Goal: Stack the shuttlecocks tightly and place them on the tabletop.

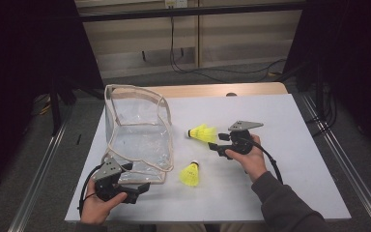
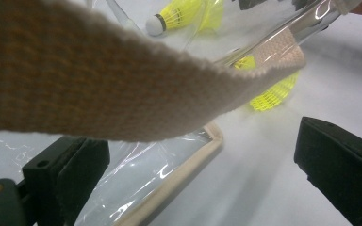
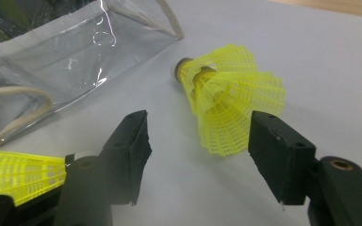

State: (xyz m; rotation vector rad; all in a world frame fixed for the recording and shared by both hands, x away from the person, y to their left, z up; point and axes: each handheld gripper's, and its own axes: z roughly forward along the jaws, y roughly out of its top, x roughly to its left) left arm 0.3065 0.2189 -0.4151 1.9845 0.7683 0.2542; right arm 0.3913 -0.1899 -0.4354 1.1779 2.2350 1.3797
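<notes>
R gripper jaws apart, holding nothing; I line it up w/ shuttlecock lying on bench just ahead, skirt toward jaws, cork pointing away to clear bag. L gripper open, empty, under bag strap.

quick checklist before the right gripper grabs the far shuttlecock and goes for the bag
1. Right gripper open: ok, fingers stand apart.
2. Far shuttlecock lined up: ok, its yellow skirt lies just ahead of the gap, not yet between the fingers.
3. Shuttlecock free: ok, it lies alone on the white table, apart from the clear bag.
4. Bag mouth open: ok, the rim stands up in the high view.
5. Left gripper holding the bag: not ok, open, strap loose above it.
6. Second shuttlecock out of the way: ok.
</notes>
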